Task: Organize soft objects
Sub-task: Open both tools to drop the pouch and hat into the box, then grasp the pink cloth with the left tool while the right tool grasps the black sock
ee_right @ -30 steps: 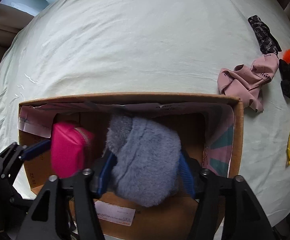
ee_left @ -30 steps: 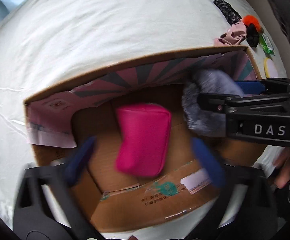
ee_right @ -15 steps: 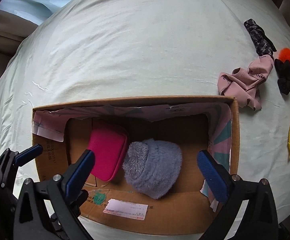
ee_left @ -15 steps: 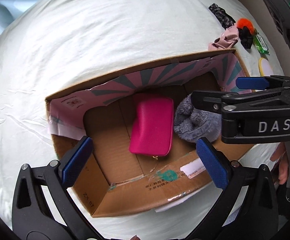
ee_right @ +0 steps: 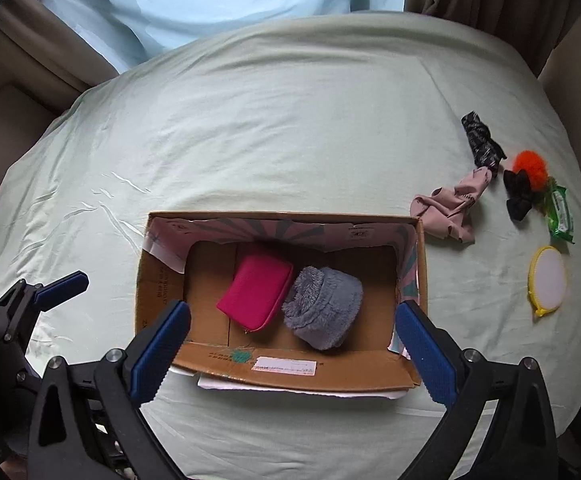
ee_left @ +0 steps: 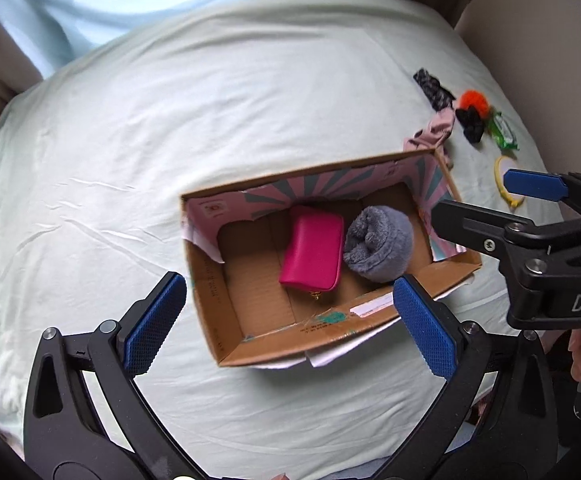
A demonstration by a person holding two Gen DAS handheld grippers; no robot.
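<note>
Box: I see the cardboard box on the bed sheet.
Contents: pink pouch touching grey fluffy hat, both inside the box.
Left gripper: jaws wide, empty, above the box.
Right gripper: jaws wide, empty, above the box.
Right of box: pink cloth.

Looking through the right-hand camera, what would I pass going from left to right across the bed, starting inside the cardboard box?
Pink pouch → grey furry hat → pink cloth → black bow → green packet.
</note>
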